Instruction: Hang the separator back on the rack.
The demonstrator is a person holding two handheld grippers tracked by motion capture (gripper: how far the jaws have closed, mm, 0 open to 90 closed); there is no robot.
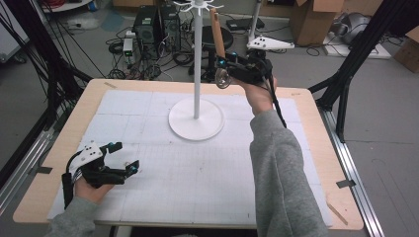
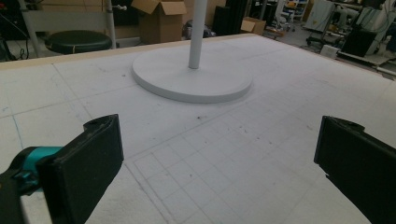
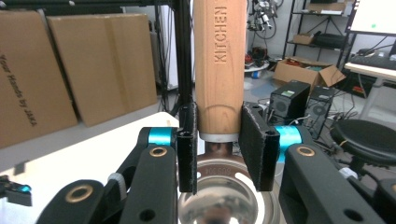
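Table [image 1: 316,148]: wooden top under a white gridded mat [image 1: 197,173]. White stand [image 1: 196,118] on the mat's far half, round base flat, thin pole upright, hooked crown at the top.

Right gripper [image 1: 223,64]: raised above the table's far edge, just right of the pole. Jaws closed on a wooden-handled utensil [image 1: 217,34], pinching the handle's lower end where wood meets metal. Long axis near vertical with a slight lean; handle pointing up toward the crown, metal head [image 1: 223,79] hanging below the jaws. Contact with a hook: cannot be told.

Left gripper [image 1: 123,158]: low over the mat's near left corner, jaws spread wide, nothing between them.

Right gripper view: pads pressed on either side of the handle [image 3: 219,60], "KITCHEN" stamped along the wood, shiny bowl-like head [image 3: 224,200] beneath. High view: lettering too small to read.

Left gripper view: stand base [image 2: 191,77] ahead between the parted jaws, bare mat below.
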